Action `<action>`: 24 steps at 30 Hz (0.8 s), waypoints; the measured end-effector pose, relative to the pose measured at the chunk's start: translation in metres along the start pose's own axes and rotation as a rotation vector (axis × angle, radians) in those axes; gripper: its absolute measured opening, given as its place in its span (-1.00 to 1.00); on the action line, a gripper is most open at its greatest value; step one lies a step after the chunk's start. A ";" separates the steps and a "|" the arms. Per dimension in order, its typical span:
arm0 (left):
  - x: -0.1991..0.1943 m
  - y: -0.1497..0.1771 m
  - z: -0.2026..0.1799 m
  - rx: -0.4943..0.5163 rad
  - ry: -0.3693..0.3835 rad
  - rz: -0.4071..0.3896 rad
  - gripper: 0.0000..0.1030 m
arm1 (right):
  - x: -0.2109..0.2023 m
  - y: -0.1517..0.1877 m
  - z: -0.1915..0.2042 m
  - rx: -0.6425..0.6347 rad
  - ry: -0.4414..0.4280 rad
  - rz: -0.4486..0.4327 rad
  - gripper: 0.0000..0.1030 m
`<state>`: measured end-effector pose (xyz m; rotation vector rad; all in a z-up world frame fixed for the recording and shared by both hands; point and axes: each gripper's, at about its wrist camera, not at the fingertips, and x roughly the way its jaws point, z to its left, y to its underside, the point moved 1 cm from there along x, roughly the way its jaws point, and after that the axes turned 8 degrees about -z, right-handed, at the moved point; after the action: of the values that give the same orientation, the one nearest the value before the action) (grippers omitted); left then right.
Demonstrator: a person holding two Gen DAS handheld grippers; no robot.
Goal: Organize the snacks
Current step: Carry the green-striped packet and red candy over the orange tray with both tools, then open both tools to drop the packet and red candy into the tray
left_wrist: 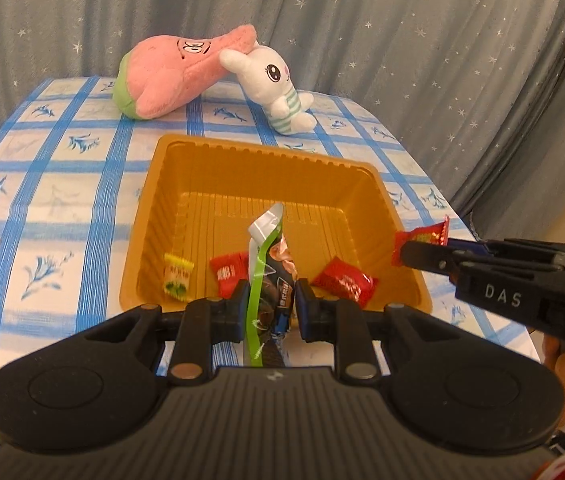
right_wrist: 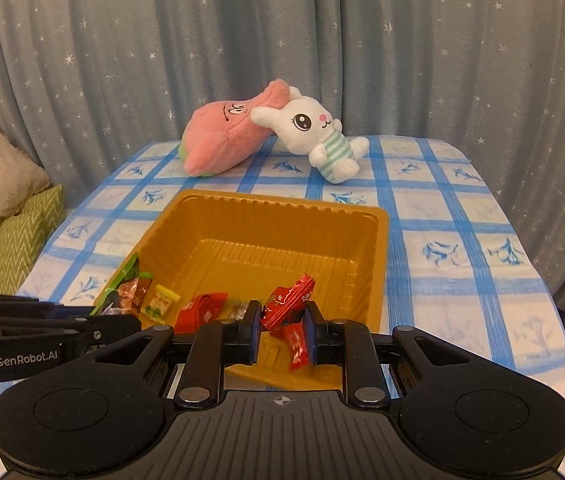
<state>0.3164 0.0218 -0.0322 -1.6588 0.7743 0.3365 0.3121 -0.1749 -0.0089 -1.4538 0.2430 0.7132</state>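
Note:
An orange plastic tray (left_wrist: 266,152) (right_wrist: 282,208) sits on the blue-checked tablecloth. In it lie a yellow-green candy (left_wrist: 177,276) (right_wrist: 160,302) and red packets (left_wrist: 228,273) (left_wrist: 344,280) (right_wrist: 198,308). My left gripper (left_wrist: 270,304) is shut on a green-and-dark snack packet (left_wrist: 268,272), held upright over the tray's near edge; it also shows in the right wrist view (right_wrist: 122,292). My right gripper (right_wrist: 282,320) is shut on a red snack packet (right_wrist: 286,304), held over the tray's near right side; it shows in the left wrist view (left_wrist: 422,236).
A pink plush (left_wrist: 174,76) (right_wrist: 222,140) and a white bunny plush (left_wrist: 278,84) (right_wrist: 314,132) lie at the table's far side, before a grey starred curtain. Cushions (right_wrist: 2,208) stand left of the table. The table edge (left_wrist: 494,320) runs near right.

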 end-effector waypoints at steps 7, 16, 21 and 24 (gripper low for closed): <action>0.018 -0.013 0.007 0.007 -0.013 0.011 -0.59 | 0.021 -0.005 -0.001 0.007 -0.004 0.016 -0.57; 0.041 -0.025 0.022 0.013 -0.035 0.022 -0.59 | 0.046 -0.008 -0.003 0.005 -0.003 0.039 -0.57; 0.057 -0.029 0.030 0.014 -0.035 0.036 -0.59 | 0.056 -0.010 -0.005 0.013 -0.001 0.043 -0.57; 0.066 -0.030 0.032 0.019 -0.036 0.045 -0.59 | 0.062 -0.009 -0.005 0.011 -0.001 0.050 -0.57</action>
<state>0.3907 0.0347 -0.0569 -1.6151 0.7866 0.3884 0.3669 -0.1605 -0.0371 -1.4412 0.2834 0.7519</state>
